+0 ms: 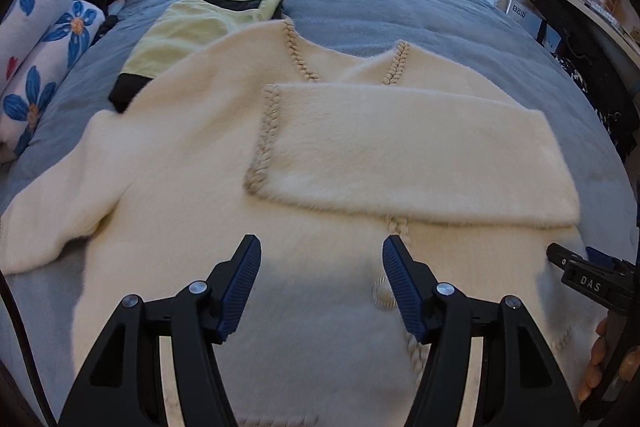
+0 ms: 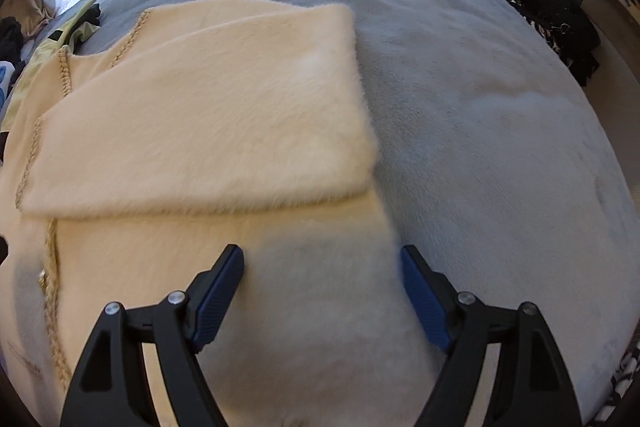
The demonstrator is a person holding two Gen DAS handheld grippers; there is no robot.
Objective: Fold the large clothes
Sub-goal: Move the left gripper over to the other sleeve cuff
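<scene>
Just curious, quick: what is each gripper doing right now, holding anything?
Left gripper: open, holding nothing, above the sweater.
Right gripper: open, holding nothing, over the sweater's edge.

Left tongs [image 1: 320,259]: black two-finger tongs with blue ribbed pads, pointing steeply down; the jaws stand apart and nothing is between the pads.
Left tongs, fingers [image 1: 240,291]: the two pads lean outward toward the tips, both bare.
Right tongs [image 2: 322,263]: the same black build with blue pads, also pointing steeply down; the jaws stand wide apart, with no pad pressing on anything.
Right tongs in the left wrist view [image 1: 580,279]: a black part shows at the right edge, low, well apart from the left tongs.
Person's hand [image 1: 600,359]: some fingertips are visible at the lower right edge, around the black handle.
</scene>
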